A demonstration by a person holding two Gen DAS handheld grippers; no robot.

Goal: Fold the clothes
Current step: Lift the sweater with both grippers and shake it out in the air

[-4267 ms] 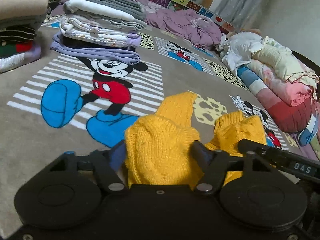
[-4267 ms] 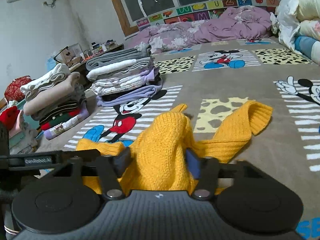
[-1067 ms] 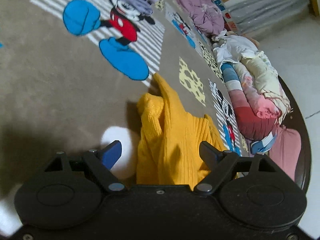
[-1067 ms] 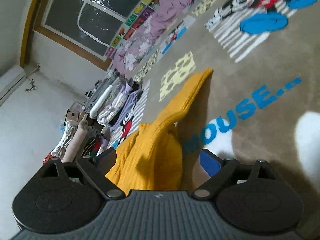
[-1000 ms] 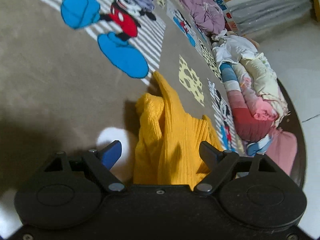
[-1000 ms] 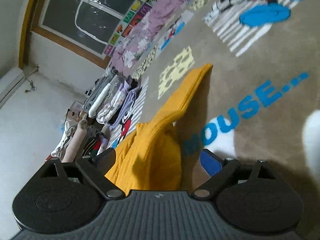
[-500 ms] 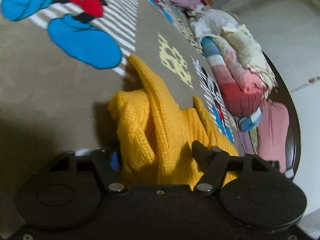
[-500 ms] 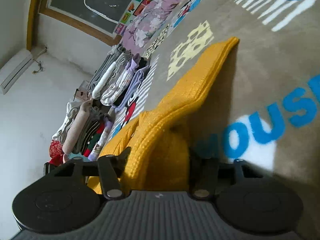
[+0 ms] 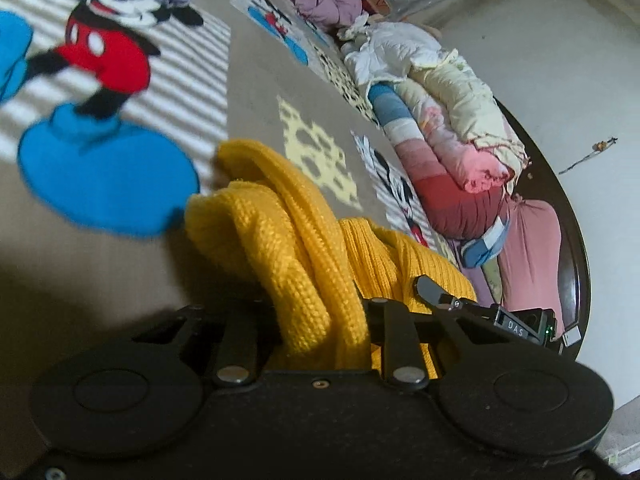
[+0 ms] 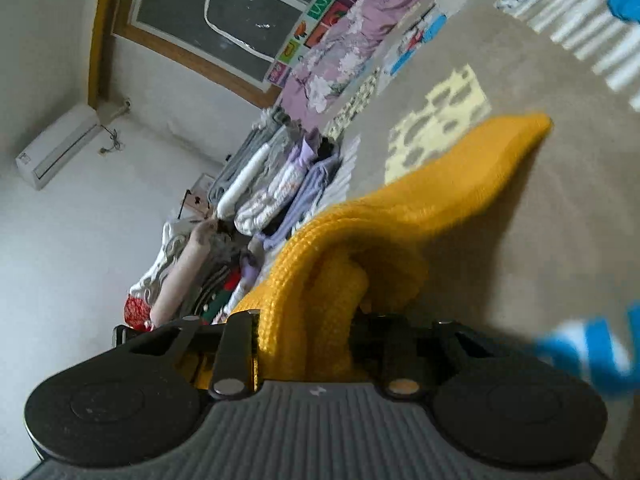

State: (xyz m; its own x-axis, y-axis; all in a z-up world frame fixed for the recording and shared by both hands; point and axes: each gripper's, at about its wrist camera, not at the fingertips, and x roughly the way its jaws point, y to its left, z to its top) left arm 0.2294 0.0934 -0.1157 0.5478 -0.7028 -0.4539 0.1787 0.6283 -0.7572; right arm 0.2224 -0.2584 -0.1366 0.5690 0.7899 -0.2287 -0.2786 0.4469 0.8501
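Note:
A yellow knitted sweater [image 9: 280, 236] lies bunched on the Mickey Mouse blanket [image 9: 256, 80]. My left gripper [image 9: 316, 320] is shut on a thick fold of it, and the knit bulges up between the jaws. The sweater also shows in the right wrist view [image 10: 400, 216], with one sleeve stretched away over the blanket [image 10: 560, 220]. My right gripper [image 10: 316, 340] is shut on another bunch of the same sweater. The other gripper's arm [image 9: 500, 316] shows just beyond the sweater in the left wrist view.
Rolled quilts and bedding [image 9: 444, 120] line the far right edge of the bed. A purple quilt [image 10: 344, 52] lies under the window. Stacks of folded clothes [image 10: 272, 184] stand at the left side, with more piles [image 10: 192, 272] beside them.
Both grippers were open around the sweater a second ago and have closed on it. Both have since tilted and lifted, pulling the knit up.

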